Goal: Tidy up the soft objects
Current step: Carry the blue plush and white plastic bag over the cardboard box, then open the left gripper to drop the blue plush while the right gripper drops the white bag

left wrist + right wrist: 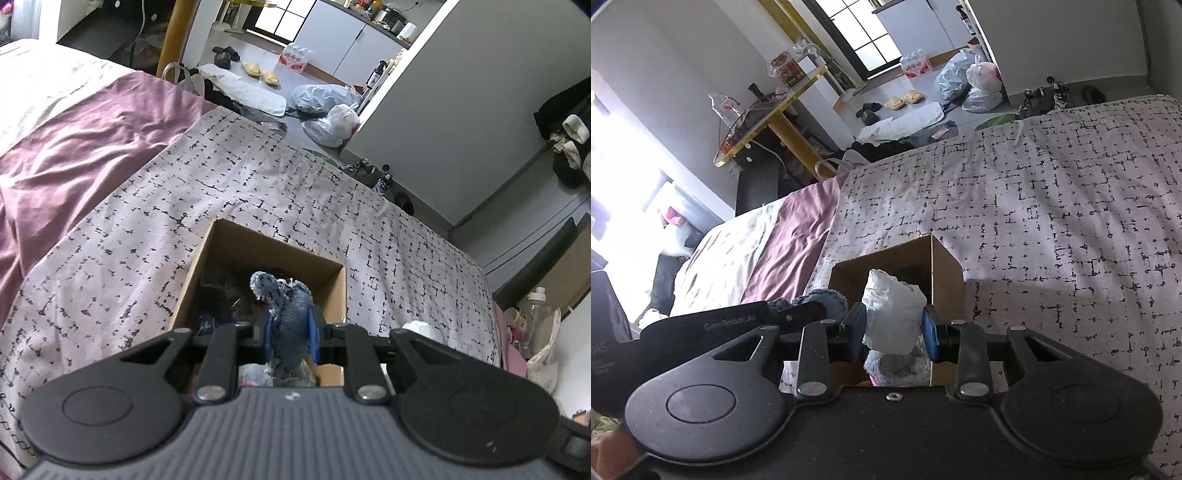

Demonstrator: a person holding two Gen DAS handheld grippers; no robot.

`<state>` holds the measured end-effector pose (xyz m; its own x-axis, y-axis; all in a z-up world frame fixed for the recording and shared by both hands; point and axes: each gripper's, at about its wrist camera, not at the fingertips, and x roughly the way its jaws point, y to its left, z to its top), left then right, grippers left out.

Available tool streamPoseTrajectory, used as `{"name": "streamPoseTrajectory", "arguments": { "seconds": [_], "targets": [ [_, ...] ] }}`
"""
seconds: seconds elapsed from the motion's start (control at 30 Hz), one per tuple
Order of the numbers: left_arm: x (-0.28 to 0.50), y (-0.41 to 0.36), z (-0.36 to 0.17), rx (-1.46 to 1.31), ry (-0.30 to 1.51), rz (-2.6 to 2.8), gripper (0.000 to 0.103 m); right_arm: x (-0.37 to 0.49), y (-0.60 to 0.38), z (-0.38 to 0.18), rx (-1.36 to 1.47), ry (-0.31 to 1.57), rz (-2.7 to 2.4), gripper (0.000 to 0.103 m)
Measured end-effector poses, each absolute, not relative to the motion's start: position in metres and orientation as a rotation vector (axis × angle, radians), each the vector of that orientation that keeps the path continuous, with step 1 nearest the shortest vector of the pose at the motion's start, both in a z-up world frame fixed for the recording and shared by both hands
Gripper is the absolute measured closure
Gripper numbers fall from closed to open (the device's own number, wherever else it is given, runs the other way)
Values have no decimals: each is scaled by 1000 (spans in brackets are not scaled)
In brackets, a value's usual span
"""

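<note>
My left fingers (290, 338) pinch a blue denim cloth (286, 314), and my right fingers (894, 330) pinch a white cloth (892, 314). Both cloths stick up, right over the open cardboard box (266, 254) on the bed (369, 206).

My left claw (290, 338): matt black plastic, shiny metal pins, blue pads. It pinches blue cloth (288, 314), rough weave, frayed edge. My right claw (894, 328): same matt plastic, pinches white cloth (892, 317), soft, crinkly. Box (207, 266): brown cardboard, dull, smooth. Bed cover (295, 184): pale cloth, black marks, wrinkled. Purple sheet (81, 140): smooth, bit shiny.
</note>
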<state>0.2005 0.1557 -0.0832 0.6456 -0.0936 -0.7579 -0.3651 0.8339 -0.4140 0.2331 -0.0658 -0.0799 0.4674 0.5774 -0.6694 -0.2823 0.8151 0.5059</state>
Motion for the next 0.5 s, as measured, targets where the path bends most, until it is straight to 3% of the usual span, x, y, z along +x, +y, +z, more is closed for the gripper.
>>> {"name": "streamPoseTrajectory", "arguments": {
  "seconds": [0.33, 0.5],
  "targets": [
    [229, 162, -102, -633, 890, 137, 82, 254, -51, -86, 358, 973, 530, 70],
    [234, 172, -107, -670, 902, 143, 64, 263, -40, -94, 346, 994, 534, 70]
  ]
}}
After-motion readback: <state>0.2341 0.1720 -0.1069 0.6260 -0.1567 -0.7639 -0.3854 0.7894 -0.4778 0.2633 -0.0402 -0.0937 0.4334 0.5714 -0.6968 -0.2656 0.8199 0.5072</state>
